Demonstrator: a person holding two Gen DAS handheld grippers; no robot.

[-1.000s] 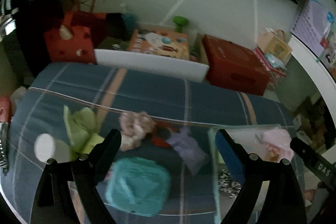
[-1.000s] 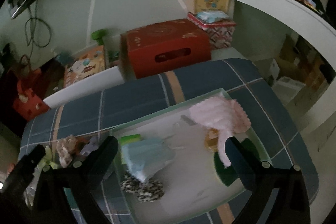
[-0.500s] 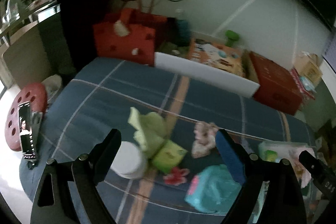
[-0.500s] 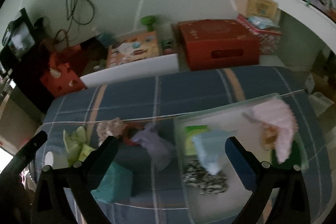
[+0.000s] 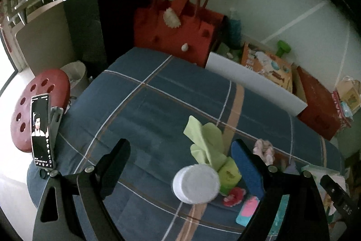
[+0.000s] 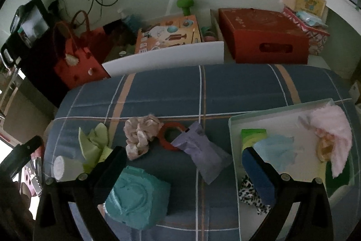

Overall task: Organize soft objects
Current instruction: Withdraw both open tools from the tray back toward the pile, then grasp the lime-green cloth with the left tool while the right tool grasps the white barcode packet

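Soft objects lie on a blue plaid cloth. In the right wrist view I see a teal tissue pack, a lilac pouch, a pink scrunchie, a green cloth and a white roll. A pale tray at right holds a pink cloth, a light blue cloth and a spotted cloth. My right gripper is open and empty above the pouch. My left gripper is open and empty over the white roll and green cloth.
A red ring lies by the scrunchie. A phone on a stand stands at the table's left edge beside a red stool. A red bag, a white board and a red box line the far side.
Both grippers have swung left. The left view now takes in the table's left edge, the phone and stool. The right view now centres on the loose objects. Both stay open.
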